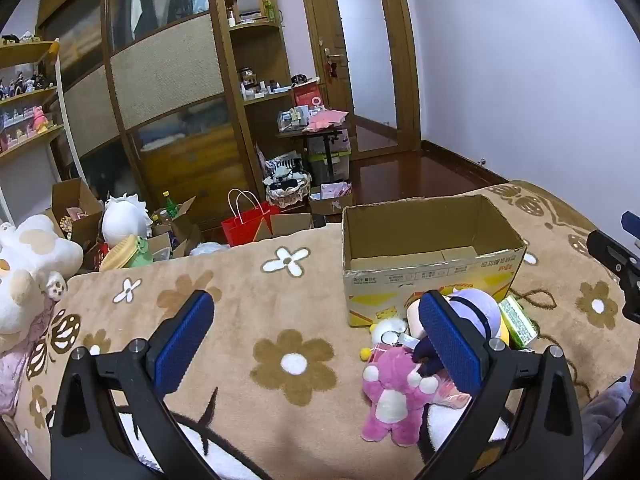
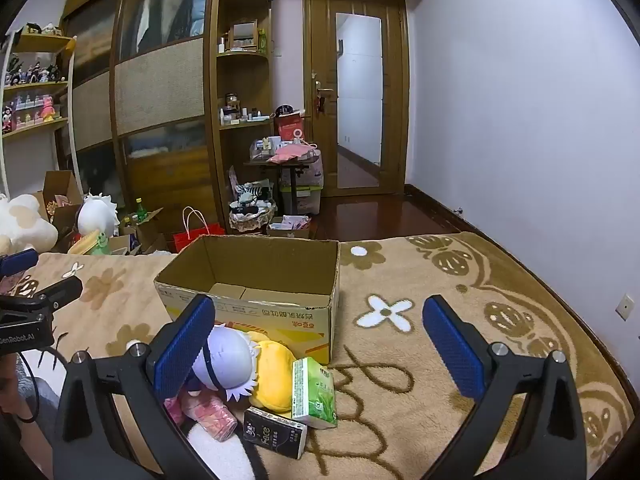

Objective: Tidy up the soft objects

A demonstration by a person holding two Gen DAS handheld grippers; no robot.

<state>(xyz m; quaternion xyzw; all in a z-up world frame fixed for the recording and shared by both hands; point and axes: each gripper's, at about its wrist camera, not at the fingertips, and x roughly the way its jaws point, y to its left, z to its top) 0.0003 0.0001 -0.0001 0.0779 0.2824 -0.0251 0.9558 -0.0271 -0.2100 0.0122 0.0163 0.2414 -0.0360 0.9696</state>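
An open cardboard box (image 1: pixel 432 276) (image 2: pixel 256 304) stands on the flowered blanket, with nothing visible inside. In front of it lies a pile of soft things: a pink plush bear (image 1: pixel 394 392), a lavender-haired doll (image 1: pixel 478 308) (image 2: pixel 226 356), a yellow plush (image 2: pixel 274 372), a green tissue pack (image 1: pixel 518 322) (image 2: pixel 314 392), a black tissue pack (image 2: pixel 276 432) and a pink pack (image 2: pixel 208 412). My left gripper (image 1: pixel 316 344) is open and empty, just left of the pile. My right gripper (image 2: pixel 320 352) is open and empty, above the pile's right side.
The blanket (image 1: pixel 248 320) covers the bed. A large white plush (image 1: pixel 28 268) sits at the far left. Beyond the bed's edge are cardboard boxes (image 1: pixel 76 204), a red bag (image 1: pixel 246 224), a wardrobe (image 1: pixel 160 80) and a door (image 1: pixel 360 60).
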